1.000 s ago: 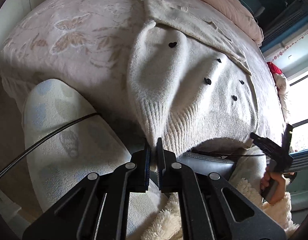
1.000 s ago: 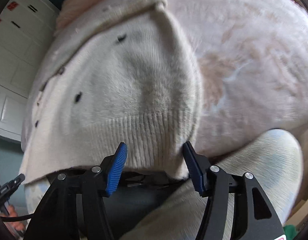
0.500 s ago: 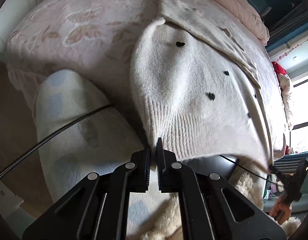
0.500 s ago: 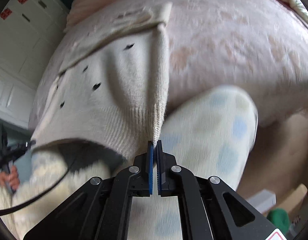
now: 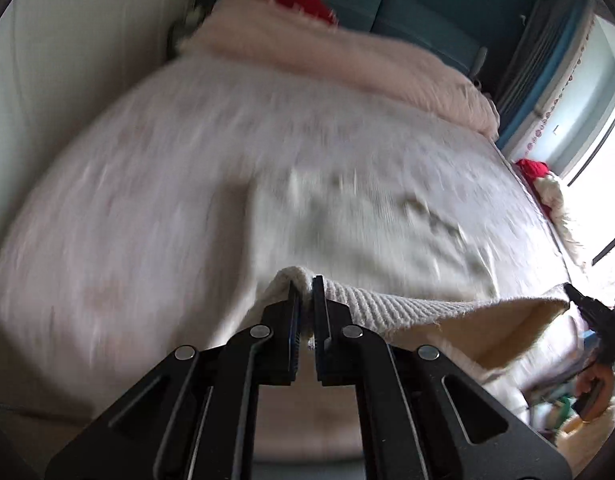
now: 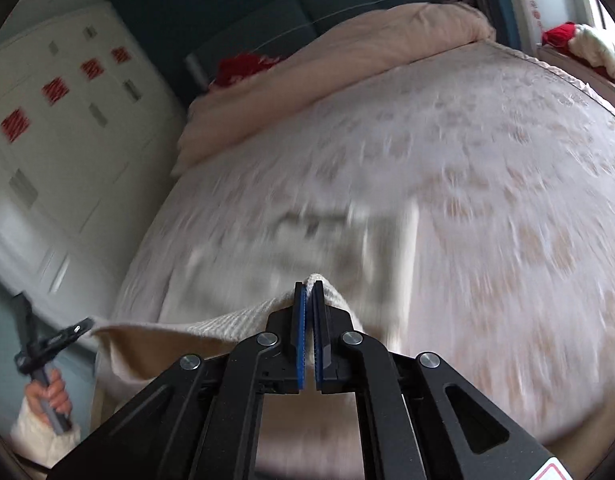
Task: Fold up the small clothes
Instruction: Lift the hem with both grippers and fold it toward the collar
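A cream knit sweater [image 5: 367, 216] with small dark dots lies on the pink patterned bedspread [image 5: 127, 200], blurred by motion. My left gripper [image 5: 304, 284] is shut on one corner of its ribbed hem [image 5: 387, 304], lifted off the bed. My right gripper [image 6: 310, 286] is shut on the other hem corner [image 6: 227, 320]. The hem hangs stretched between the two grippers. The sweater [image 6: 307, 232] also shows in the right wrist view. Each view shows the other gripper at its edge: the right one [image 5: 587, 308], the left one [image 6: 55, 340].
A pink duvet [image 5: 327, 52] is bunched at the head of the bed against a dark blue headboard [image 5: 407, 12]. Red items [image 5: 531, 168] lie near the bright window. White cabinets [image 6: 47, 140] stand beside the bed.
Both grippers have lifted the hem up and swung forward over the bed. The views have tilted from the bed's near edge and my legs to the whole bed. The right gripper closed one second ago.
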